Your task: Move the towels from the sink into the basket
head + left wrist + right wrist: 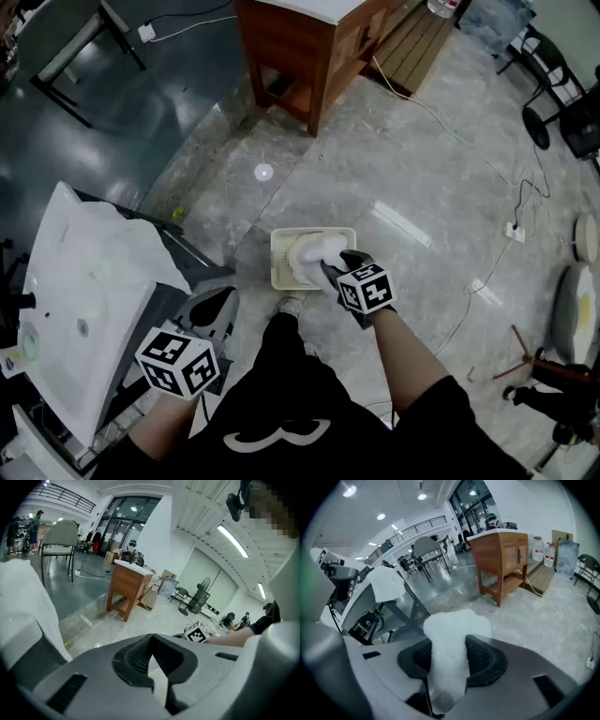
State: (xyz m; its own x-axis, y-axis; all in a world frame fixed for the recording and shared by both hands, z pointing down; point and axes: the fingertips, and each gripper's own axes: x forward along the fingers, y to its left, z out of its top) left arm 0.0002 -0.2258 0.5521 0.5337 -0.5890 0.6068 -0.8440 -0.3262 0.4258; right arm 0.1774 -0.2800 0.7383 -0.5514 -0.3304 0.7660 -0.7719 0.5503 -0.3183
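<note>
A white towel [317, 251] hangs over the cream plastic basket [281, 274] on the floor, with my right gripper [330, 265] shut on it. In the right gripper view the towel [450, 639] bulges up between the two dark pads of that gripper [447, 667]. My left gripper [214, 309] is shut and empty, low beside the tilted white sink [66, 309]. Another white towel [127, 244] drapes over the sink's upper edge, and that draped towel [386, 583] also shows in the right gripper view. Nothing sits between the closed pads of the left gripper [151, 660].
A wooden cabinet [314, 47] stands on the marble floor beyond the basket. Cables [487, 178] and a power strip [514, 230] lie to the right, with a fan [544, 122] further off. The sink's dark stand [192, 258] is left of the basket.
</note>
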